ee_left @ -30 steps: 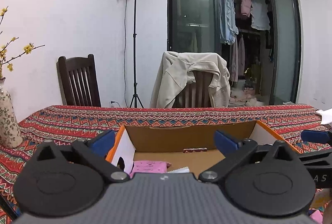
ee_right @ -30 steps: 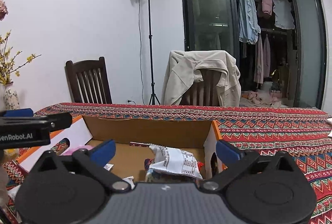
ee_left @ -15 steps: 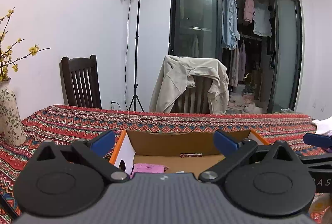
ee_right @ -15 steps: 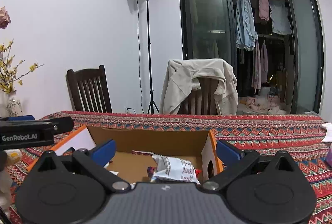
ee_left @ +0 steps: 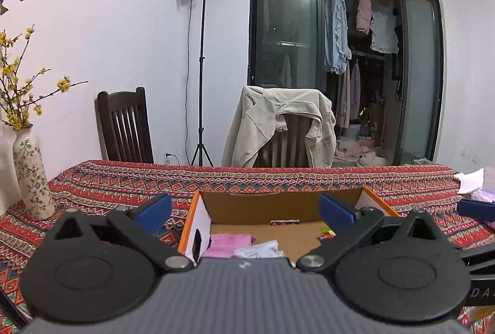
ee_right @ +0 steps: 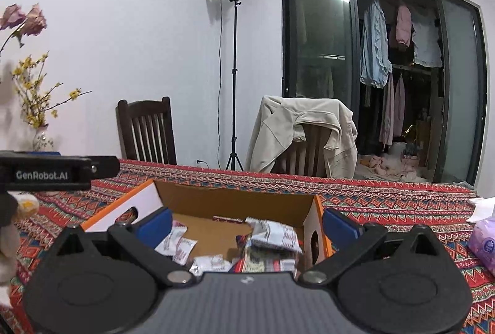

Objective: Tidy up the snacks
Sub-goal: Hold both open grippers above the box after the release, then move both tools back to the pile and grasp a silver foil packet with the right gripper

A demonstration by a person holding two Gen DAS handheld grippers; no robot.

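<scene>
In the left wrist view, the left gripper [ee_left: 244, 211] is hanging just above the near side of a cardboard box [ee_left: 280, 204]. Its two blue fingers [ee_left: 153, 208] are sitting wide apart and nothing is between them. The box is sitting open on a red patterned tablecloth [ee_left: 123, 182]. Inside, a pink packet [ee_left: 227, 242] is lying by the left wall, with a white wrapper [ee_left: 258, 250] just beside it. A small red bar [ee_left: 284, 221] is lying against the far wall. A flowered vase [ee_left: 31, 176] is standing at the left edge of the table. A blue tip of the right gripper [ee_left: 475, 209] is poking in from the right.

In the right wrist view, the right gripper [ee_right: 247, 225] is hanging over the same box [ee_right: 235, 197], and its fingers [ee_right: 340, 227] are spread wide too, holding nothing. Below it, lots of snack packets [ee_right: 273, 236] are lying piled in the box, mostly white ones with red print. A purple tissue pack [ee_right: 484, 242] is lying on the cloth to the right, apart from the box. The left gripper's black arm is showing at the left edge.
</scene>
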